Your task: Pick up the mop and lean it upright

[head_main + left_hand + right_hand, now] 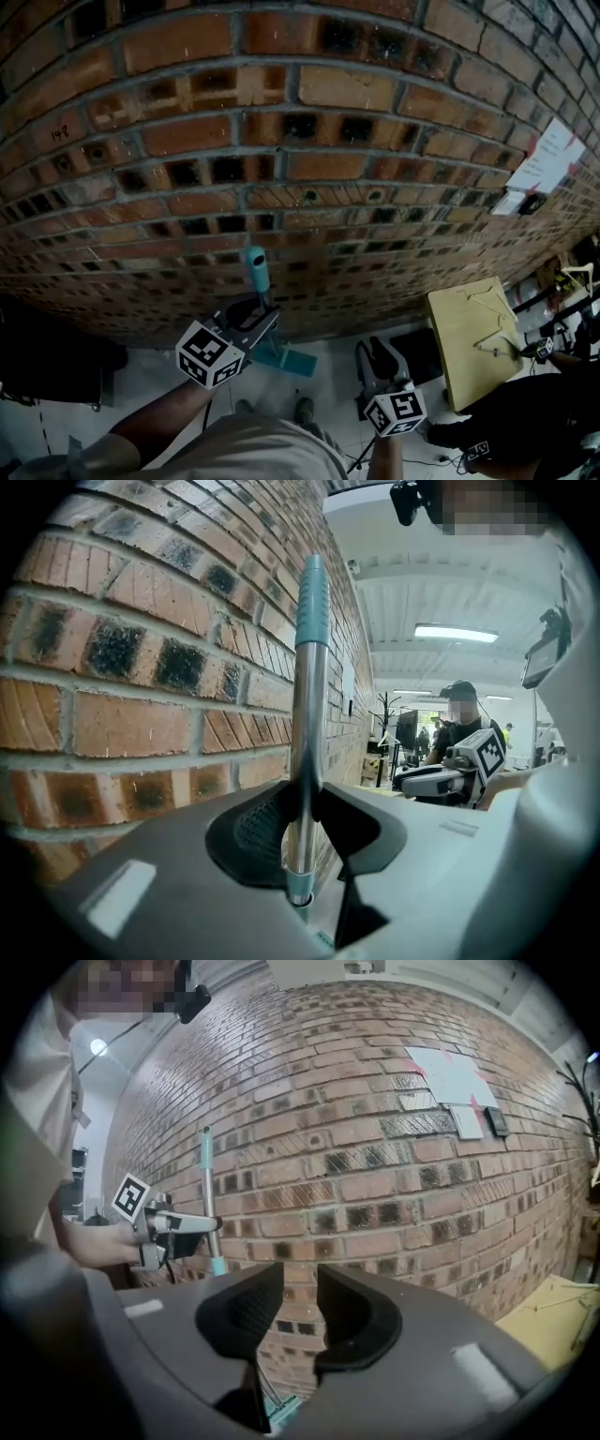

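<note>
**Mop upright at the wall, release not yet made**

Against the red brick wall (281, 141), the mop with its silver metal shaft and teal grip (307, 714) stands nearly vertical, its flat teal head low by the wall's foot. Whether the grip touches the bricks cannot be told, so leaning it and letting go appear to remain. The left hand-held gripper (302, 822) is clamped tight on the shaft. The right hand-held gripper (292, 1312), facing the wall, is narrowly parted and empty.
</note>
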{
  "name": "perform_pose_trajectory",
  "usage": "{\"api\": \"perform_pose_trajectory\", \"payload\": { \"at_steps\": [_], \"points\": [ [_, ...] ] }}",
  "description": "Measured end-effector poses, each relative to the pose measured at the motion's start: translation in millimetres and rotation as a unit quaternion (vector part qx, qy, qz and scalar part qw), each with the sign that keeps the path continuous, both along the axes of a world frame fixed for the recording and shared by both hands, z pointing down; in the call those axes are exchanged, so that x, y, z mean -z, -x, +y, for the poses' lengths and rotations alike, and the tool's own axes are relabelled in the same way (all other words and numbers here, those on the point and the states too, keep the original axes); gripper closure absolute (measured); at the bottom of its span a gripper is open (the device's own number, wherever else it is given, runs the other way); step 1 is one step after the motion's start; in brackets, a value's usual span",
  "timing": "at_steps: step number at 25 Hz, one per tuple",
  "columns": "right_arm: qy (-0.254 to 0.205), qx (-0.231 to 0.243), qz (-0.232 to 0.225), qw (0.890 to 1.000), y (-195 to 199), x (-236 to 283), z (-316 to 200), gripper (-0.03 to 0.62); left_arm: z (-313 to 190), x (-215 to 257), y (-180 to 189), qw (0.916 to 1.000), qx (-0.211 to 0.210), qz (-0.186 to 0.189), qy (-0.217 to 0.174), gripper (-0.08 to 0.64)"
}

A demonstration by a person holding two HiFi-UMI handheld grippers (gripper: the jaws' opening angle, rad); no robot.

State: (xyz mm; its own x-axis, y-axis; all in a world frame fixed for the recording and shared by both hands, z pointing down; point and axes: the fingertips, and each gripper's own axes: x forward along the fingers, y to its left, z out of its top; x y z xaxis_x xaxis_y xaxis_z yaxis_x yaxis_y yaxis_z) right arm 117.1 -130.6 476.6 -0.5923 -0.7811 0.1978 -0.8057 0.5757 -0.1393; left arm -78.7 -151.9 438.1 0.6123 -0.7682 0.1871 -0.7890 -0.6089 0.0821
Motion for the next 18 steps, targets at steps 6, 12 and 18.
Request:
{"api": "perform_pose_trajectory", "payload": {
  "at_steps": [6,12,18],
  "points": [
    [-0.007,-0.038,0.005,0.999,-13.9,6.0,11.5,0.482,0.1,-2.4,-18.1,0.9993,-0.036,-0.005,-0.011,0.437],
    [-0.006,-0.056,0.013,0.998,-16.4,11.3,22.8,0.482,0.7,-11.5,-28.2,0.9984,-0.056,-0.006,-0.01,0.436],
    [-0.01,-0.075,0.014,0.997,-21.2,12.5,31.2,0.482,-1.1,-21.0,-35.0,0.9978,-0.066,-0.003,-0.003,0.437]
  ]
}}
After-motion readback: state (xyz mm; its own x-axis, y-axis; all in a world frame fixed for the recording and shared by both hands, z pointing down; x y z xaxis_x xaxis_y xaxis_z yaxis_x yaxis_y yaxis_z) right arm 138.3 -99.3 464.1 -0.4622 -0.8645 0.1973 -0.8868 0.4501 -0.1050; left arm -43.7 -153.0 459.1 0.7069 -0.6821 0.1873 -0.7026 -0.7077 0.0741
